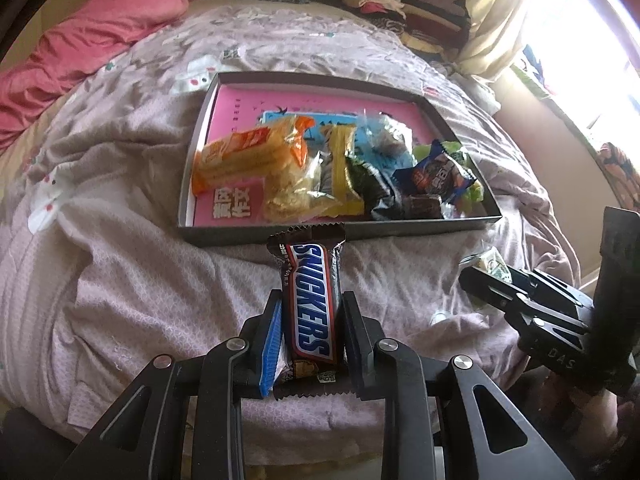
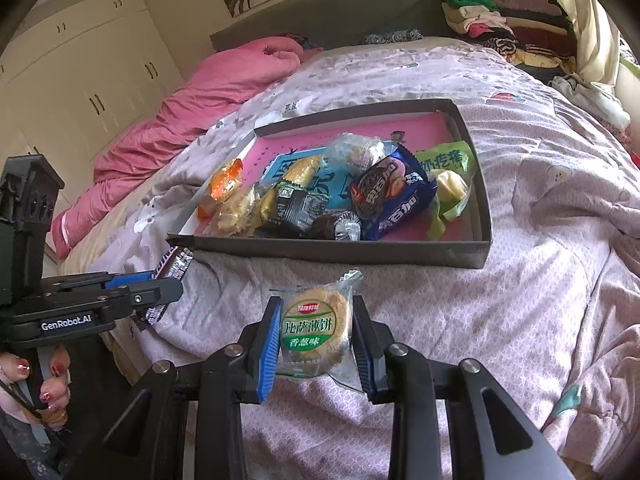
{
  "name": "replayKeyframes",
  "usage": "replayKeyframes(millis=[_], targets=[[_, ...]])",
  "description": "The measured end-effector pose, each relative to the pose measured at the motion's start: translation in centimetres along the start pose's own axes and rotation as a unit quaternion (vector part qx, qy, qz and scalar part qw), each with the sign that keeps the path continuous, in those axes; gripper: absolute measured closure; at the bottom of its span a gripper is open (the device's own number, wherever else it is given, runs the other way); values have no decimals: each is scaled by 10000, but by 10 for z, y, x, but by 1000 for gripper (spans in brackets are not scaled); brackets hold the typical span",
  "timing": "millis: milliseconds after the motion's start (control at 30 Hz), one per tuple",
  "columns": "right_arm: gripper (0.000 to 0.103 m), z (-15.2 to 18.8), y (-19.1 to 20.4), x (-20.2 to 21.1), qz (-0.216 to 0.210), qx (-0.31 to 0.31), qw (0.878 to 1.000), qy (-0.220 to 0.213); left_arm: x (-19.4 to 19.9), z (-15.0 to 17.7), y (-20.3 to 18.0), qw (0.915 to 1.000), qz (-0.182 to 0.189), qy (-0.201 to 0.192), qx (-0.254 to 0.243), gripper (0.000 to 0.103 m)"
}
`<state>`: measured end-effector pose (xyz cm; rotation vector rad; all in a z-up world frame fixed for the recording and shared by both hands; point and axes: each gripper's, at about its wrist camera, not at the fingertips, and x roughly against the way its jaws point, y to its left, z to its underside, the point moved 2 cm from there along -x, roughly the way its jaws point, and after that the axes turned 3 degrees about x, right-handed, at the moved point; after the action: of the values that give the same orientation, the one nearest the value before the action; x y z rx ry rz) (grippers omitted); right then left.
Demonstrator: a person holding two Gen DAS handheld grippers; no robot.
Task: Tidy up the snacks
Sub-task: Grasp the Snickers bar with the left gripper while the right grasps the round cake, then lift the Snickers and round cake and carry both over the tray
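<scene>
My left gripper (image 1: 310, 300) is shut on a Snickers bar (image 1: 312, 300), held upright above the bedspread just in front of the dark shallow box (image 1: 340, 236). My right gripper (image 2: 316, 312) is shut on a green-labelled biscuit pack (image 2: 316, 330), also short of the box (image 2: 340, 250). The box holds several snacks: an orange cracker pack (image 1: 248, 154), a yellow packet (image 1: 344, 168), a blue wrapper (image 1: 436, 174) and a green packet (image 2: 444, 160). The right gripper shows in the left wrist view (image 1: 476, 276); the left gripper shows in the right wrist view (image 2: 160, 292).
The box rests on a lilac patterned bedspread (image 1: 120, 280). A pink quilt (image 2: 192, 108) is bunched at the far left. Folded clothes (image 2: 500, 28) are stacked at the bed's head by a curtain (image 1: 496, 20). White wardrobes (image 2: 80, 80) stand to the left.
</scene>
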<state>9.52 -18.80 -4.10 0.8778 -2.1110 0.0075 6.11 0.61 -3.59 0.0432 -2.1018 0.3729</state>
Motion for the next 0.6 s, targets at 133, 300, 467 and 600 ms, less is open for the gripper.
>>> replayKeyframes(millis=[133,300,467,600], targets=[[70,-2,-3,3,-12,-54,10000,-83,6,-3,-4,10000,48,-55,-11,74],[70,-6,-8,8,4,-111,9997,-197,13,-6,-10,9999,64,-125,-74,74],[70,-9,-13,12,18,-184,9994,-287,18,-10,-15,9997,77,-203,-111,74],[70,-12,-16,16,44,-206,9991,-380,22,-15,-18,9995,62,-275,-142,74]])
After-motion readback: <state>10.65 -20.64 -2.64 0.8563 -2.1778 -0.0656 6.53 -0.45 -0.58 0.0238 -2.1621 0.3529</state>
